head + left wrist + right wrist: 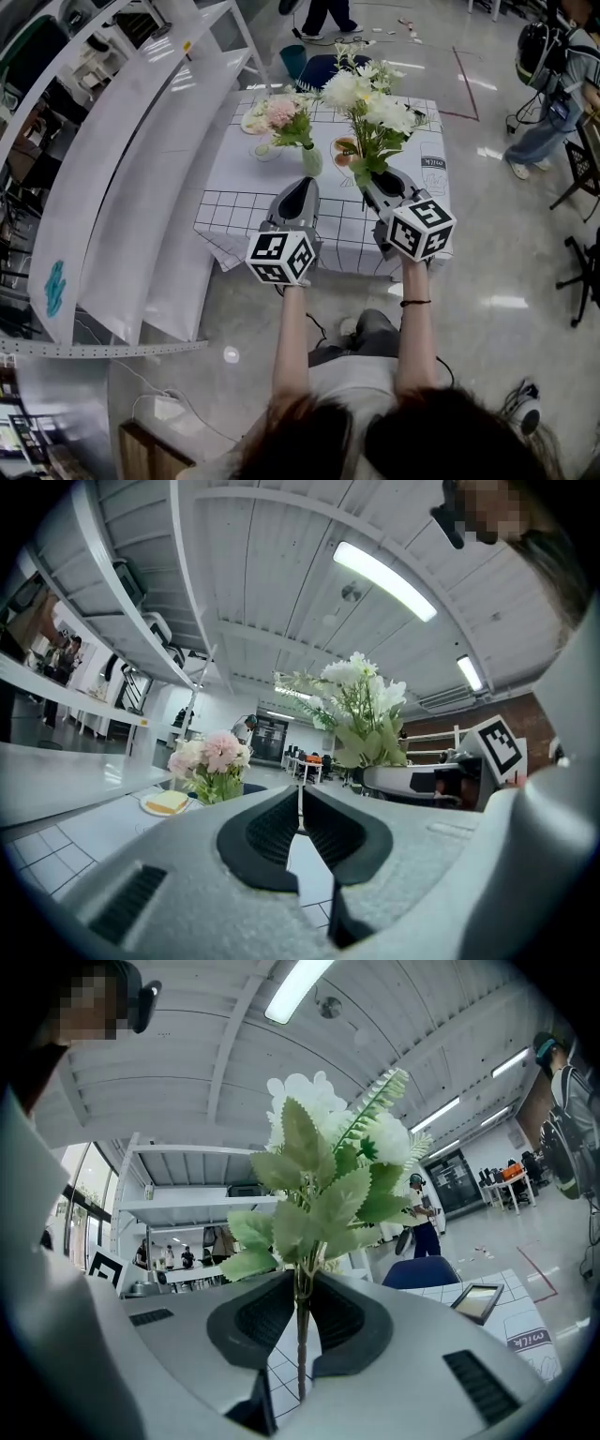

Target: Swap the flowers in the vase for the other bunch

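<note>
- On my far left, long white shelves [141,159] run alongside the table [234,202], which wears a white cloth ruled in a black grid.
- At the table's far left a plate [167,803] carries something pale yellow, just beside the pink flowers.
- The pink bunch [281,112] stands upright in the small green vase [311,161], near the middle of the table.
- My left gripper [303,183] is held level over the near part of the table, with its tips pointing at the vase and close in front of it. In the left gripper view its dark pads [272,832] meet at the tips with nothing between them, so it is closed and empty.
- My right gripper [368,180] sits beside it, apart from it and to the right of the vase. Its pads [267,1321] are clamped on the thin green stem of the white bunch [370,103], which rises upright with its leaves and white blooms above the jaws.
- Past the white bunch, at the table's right side, lie a framed picture [478,1299] and a sheet printed "milk" [530,1340].
- On the floor far right, a person in jeans [548,112] stands well clear of the table.
</note>
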The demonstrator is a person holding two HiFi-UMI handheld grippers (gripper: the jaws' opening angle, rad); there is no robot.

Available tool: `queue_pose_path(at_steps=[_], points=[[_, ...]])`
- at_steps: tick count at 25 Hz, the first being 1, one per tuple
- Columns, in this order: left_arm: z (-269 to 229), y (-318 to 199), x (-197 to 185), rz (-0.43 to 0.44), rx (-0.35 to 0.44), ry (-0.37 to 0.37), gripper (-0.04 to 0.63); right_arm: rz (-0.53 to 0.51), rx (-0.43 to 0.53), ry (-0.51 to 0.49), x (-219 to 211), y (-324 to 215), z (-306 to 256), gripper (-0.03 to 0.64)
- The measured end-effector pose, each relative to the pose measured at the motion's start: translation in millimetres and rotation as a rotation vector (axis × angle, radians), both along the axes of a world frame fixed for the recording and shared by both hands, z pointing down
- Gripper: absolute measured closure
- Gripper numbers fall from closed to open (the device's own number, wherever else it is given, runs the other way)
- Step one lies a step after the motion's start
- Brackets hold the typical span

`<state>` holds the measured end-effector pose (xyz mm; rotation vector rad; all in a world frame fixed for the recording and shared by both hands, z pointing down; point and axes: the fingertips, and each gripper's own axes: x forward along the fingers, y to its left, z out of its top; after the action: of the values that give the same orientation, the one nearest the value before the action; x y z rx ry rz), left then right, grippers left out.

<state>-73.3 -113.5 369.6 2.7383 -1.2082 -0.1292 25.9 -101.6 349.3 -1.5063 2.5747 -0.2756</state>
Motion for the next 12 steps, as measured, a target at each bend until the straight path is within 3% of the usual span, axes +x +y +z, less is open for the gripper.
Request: queue_pose_path(at_steps=[12], points=[[16.6,-25.7,-13.0,-0.049,-0.068,0.073,0.572,0.007,-0.017,-0.021,7.2,-26.2,3.7,0.566]])
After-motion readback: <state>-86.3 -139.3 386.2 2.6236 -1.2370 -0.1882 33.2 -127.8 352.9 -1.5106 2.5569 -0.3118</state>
